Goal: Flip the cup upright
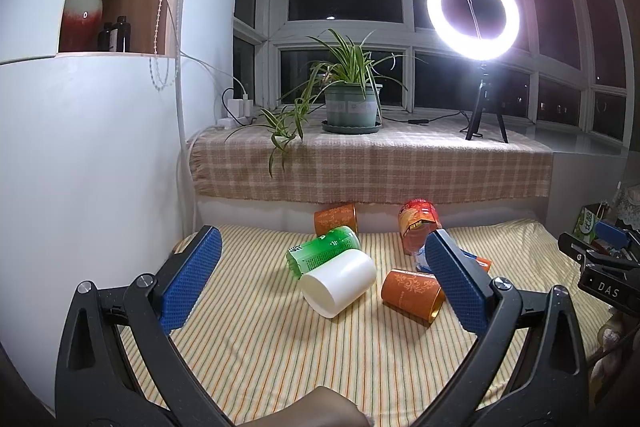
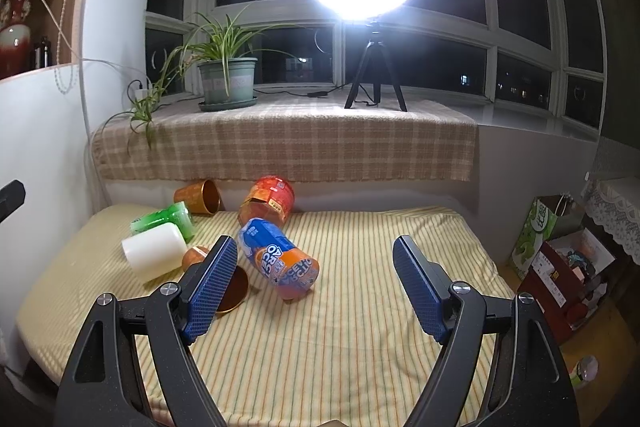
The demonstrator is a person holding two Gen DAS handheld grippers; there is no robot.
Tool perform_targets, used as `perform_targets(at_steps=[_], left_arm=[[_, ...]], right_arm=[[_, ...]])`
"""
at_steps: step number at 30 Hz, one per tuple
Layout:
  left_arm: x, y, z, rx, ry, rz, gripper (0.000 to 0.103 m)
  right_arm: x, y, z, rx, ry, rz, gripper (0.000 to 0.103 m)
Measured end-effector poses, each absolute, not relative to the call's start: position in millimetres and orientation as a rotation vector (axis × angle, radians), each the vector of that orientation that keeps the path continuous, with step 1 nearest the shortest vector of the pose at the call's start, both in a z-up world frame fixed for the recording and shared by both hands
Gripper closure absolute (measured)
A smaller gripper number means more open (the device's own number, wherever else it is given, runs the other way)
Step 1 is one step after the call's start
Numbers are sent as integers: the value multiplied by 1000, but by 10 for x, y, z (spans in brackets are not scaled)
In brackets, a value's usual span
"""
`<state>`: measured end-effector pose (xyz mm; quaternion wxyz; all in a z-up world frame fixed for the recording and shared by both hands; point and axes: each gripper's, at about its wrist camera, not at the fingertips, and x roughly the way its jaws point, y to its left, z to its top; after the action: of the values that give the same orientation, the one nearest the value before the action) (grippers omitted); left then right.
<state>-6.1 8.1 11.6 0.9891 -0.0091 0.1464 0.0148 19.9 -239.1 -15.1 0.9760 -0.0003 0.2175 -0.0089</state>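
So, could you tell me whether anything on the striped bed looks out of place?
Yes: every cup lies tipped on its side, none upright. The white cup rests against the green cup, and two orange cups lie nearby. Nothing looks spilled.

Beyond the left claw: potted spider plant (image 1: pixel 352 99) and lit ring light (image 1: pixel 473 13) on a checked sill cloth (image 1: pixel 372 163); red vase (image 1: pixel 82 3) shelved upper left.

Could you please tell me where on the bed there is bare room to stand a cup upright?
Free: the striped sheet right of the blue cup, and the near strip. Crowded: the far left, around the white cup and green cup.
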Motion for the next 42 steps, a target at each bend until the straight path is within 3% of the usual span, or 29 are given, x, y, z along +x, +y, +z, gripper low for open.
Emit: perform_targets(at_steps=[42], left_arm=[[-49,50,95,-10,297,23,0]], right_arm=[[242,-2374,-245,-2,451,-20,23]])
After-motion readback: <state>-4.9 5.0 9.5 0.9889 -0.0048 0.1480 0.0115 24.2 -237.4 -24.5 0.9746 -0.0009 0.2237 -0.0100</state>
